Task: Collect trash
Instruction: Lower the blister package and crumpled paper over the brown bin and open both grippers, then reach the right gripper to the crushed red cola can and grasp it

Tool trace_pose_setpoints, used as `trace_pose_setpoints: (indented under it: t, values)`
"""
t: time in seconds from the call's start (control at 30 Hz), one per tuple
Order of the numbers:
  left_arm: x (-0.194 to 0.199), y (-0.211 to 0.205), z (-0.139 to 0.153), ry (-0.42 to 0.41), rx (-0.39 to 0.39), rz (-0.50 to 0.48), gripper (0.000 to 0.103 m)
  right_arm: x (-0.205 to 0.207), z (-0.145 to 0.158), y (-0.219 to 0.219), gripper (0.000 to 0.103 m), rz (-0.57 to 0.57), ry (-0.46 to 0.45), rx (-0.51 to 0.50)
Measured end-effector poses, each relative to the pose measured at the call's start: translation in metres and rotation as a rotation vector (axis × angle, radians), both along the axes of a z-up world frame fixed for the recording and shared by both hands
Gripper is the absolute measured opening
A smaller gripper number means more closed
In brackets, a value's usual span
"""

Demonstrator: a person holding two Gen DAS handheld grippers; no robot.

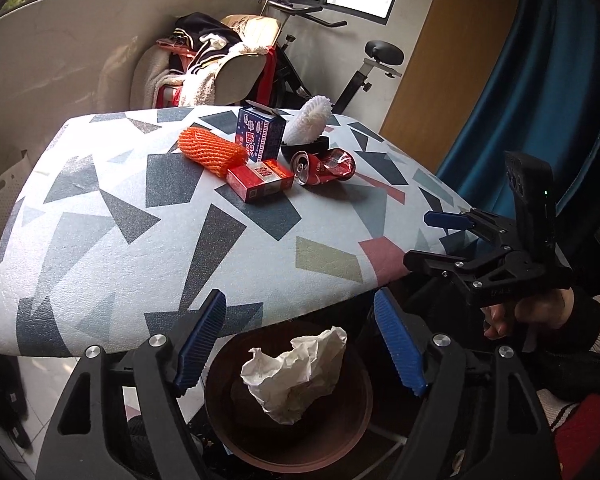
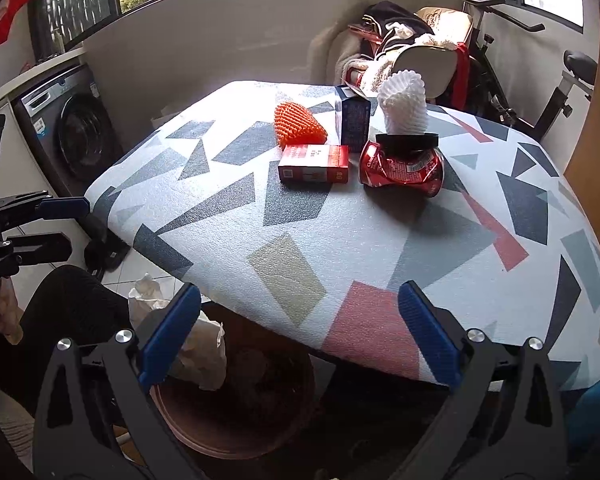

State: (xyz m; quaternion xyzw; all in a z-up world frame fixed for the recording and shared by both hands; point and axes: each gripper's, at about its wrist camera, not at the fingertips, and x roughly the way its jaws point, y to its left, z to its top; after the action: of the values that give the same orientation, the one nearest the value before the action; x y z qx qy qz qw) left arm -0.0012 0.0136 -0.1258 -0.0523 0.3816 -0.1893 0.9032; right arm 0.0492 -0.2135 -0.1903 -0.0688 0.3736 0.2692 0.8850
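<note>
A crumpled white paper lies in a brown round bin under the table's near edge; both show in the right wrist view, paper, bin. My left gripper is open and empty above the bin. My right gripper is open and empty at the table edge. On the table lie a crushed red can, a red box, a blue box, an orange foam net and a white foam net.
The table has a patterned cloth. A black ring sits under the white net. A chair piled with clothes and an exercise bike stand behind. A washing machine is at the left.
</note>
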Motion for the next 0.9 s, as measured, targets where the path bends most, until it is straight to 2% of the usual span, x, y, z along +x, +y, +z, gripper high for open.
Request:
trace_pose_setpoints:
  t: [0.17, 0.33, 0.4, 0.53, 0.9]
  values:
    - [0.000, 0.006, 0.003, -0.009, -0.017, 0.020, 0.090, 0.000, -0.001, 0.001, 0.097, -0.003, -0.002, -0.006]
    - [0.001, 0.006, 0.003, -0.005, -0.007, 0.028, 0.097, -0.001, -0.001, 0.001, 0.097, -0.002, -0.011, -0.015]
    - [0.000, 0.004, 0.004, -0.027, 0.009, 0.028, 0.097, -0.001, -0.001, 0.001, 0.097, -0.005, -0.015, -0.018]
    - [-0.001, -0.002, 0.004, -0.064, 0.095, 0.043, 0.097, 0.002, 0.000, -0.002, 0.097, -0.038, -0.026, -0.024]
    - [0.007, 0.012, -0.002, -0.056, 0.092, 0.110, 0.097, 0.011, -0.001, -0.022, 0.097, -0.149, -0.075, -0.007]
